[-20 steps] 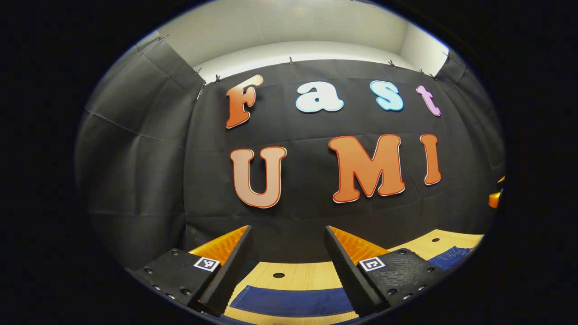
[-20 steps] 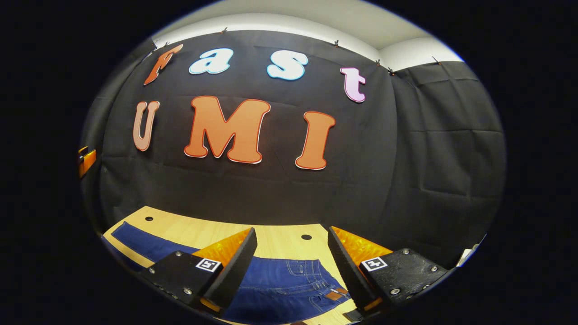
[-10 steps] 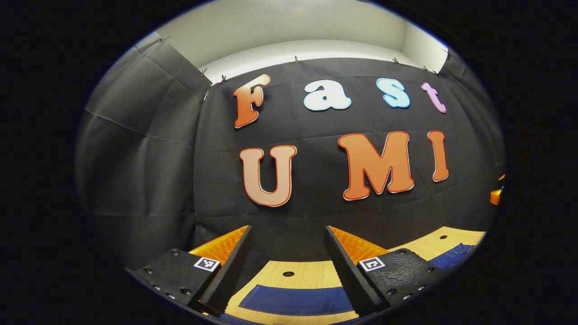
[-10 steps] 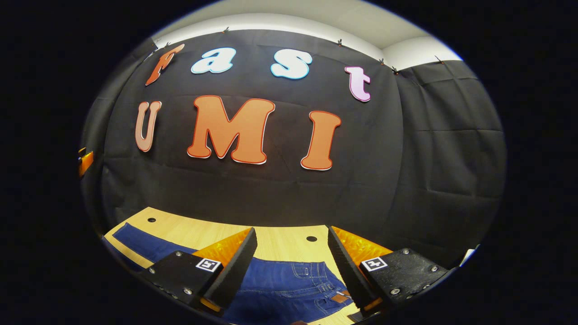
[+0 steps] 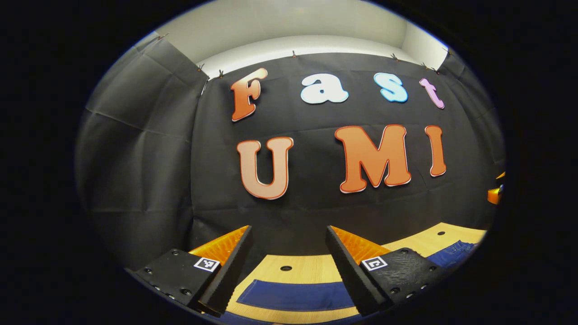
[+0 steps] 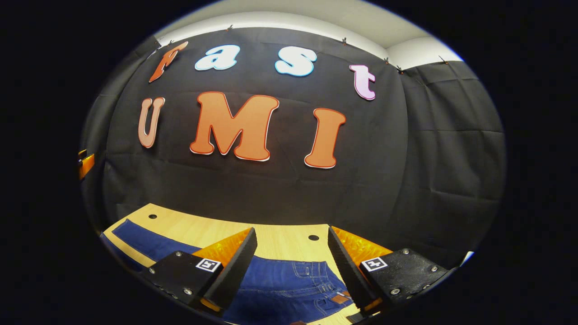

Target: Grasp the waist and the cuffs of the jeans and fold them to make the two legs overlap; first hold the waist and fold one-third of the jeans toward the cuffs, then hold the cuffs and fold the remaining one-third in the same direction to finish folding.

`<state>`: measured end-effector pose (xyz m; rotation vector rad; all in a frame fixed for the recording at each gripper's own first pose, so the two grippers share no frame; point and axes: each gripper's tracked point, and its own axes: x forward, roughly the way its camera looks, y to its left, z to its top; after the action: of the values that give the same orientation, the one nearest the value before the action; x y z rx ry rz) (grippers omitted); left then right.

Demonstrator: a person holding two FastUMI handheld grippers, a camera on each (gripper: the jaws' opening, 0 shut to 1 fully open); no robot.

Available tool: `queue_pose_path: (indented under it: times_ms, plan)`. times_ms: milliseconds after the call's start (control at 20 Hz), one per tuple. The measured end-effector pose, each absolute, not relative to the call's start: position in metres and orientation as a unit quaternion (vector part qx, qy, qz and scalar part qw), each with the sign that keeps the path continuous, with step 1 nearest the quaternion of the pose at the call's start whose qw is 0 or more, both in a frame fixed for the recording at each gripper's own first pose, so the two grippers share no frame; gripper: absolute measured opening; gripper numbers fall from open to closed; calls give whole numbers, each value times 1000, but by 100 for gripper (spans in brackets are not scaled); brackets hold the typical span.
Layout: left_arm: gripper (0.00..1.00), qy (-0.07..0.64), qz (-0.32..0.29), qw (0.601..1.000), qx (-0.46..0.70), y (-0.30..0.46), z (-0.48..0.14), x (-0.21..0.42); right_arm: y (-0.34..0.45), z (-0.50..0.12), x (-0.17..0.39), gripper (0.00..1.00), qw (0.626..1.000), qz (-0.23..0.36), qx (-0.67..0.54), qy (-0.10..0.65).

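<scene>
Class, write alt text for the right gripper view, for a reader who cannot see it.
An open two-finger gripper hovers above dark blue denim jeans lying flat on a light wooden table, the waistband with its small brown patch between the fingers. One leg stretches off to the left, and a black cloth wall rises behind.

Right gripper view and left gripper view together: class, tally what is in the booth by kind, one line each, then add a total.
Jeans: 1
Wooden table: 1
Grippers, left gripper and right gripper, both with jaws apart above the jeans: 2
Total: 4
</scene>
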<state>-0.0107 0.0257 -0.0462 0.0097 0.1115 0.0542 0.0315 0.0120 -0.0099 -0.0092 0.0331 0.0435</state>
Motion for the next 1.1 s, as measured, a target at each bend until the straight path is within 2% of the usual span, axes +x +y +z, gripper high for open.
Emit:
queue_pose_path:
  times_ms: [250,500,600,650,700,800,1100]
  plan:
    - [99,157,48,986,-35,49,-107,-32,-12,-49,41,100,995,26,44,88]
    - [99,246,93,960,-98,84,-160,-72,-36,-95,42,98,980,21,101,170]
    - [99,287,122,938,-150,99,-187,-91,-42,-120,39,98,968,23,130,213]
    - [98,305,137,925,-179,106,-199,-102,-43,-131,39,94,961,23,149,233]
    - [97,322,153,911,-205,111,-211,-110,-43,-142,38,97,953,22,170,251]
    - [98,356,179,882,-253,123,-234,-122,-44,-162,36,97,933,22,214,289]
    - [98,396,237,815,-349,151,-284,-162,-57,-203,39,98,896,3,283,343]
